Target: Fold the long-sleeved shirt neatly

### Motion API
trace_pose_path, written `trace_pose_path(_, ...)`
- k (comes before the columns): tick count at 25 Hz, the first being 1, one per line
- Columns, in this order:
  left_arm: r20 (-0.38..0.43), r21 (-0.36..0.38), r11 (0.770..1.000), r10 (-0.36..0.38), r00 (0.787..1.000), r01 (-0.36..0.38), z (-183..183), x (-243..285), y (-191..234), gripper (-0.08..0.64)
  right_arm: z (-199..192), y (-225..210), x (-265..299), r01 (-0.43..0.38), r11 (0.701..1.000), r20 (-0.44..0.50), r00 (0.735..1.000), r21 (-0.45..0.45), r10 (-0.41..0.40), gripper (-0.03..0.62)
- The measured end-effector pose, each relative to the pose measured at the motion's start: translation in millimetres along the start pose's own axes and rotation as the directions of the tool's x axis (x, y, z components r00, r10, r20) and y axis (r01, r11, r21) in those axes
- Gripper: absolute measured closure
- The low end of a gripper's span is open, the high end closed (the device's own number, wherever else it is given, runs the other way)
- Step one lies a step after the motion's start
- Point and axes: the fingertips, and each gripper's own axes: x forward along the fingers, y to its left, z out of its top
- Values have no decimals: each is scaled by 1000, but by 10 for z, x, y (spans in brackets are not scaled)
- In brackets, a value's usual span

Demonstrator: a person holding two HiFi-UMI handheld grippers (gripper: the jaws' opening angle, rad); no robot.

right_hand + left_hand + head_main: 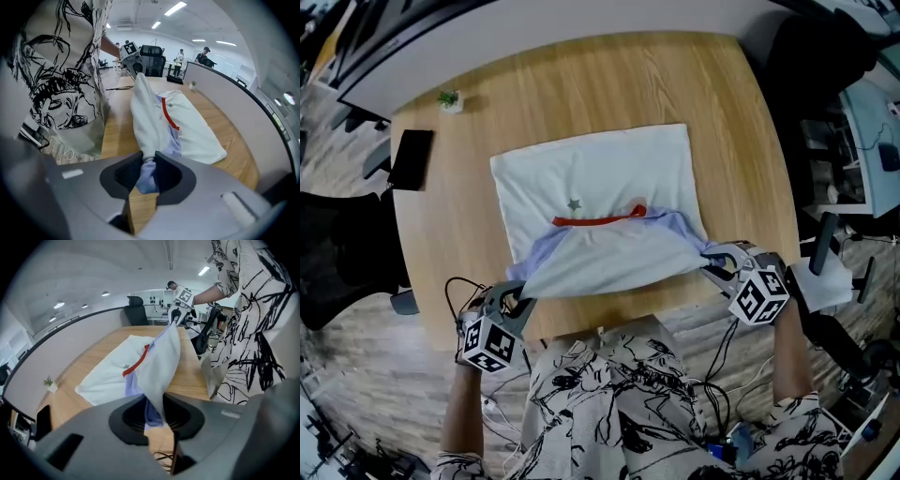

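Two corners of the shirt (600,187) are pinched: the left gripper (523,294) and the right gripper (712,261) have jaws nearly together on cloth, holding its near edge above the table (581,84).
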Motion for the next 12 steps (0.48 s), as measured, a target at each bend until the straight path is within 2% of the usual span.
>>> trace_pose_path(3, 6, -24, 999, -24, 1000, 24, 37, -45, 27, 479, 38, -1, -62, -20, 1000, 8, 1000, 17, 20, 503)
trace_pose_path(6, 29, -100, 992, -70, 997, 72, 112, -102, 157, 479, 98, -136, -105, -70, 997, 12, 998, 40, 69, 503)
trace_pose_path(12, 48, -241, 949, -197, 979, 202, 360, -203, 545, 477, 209, -614, -203, -233, 968, 30, 972, 94, 231, 503)
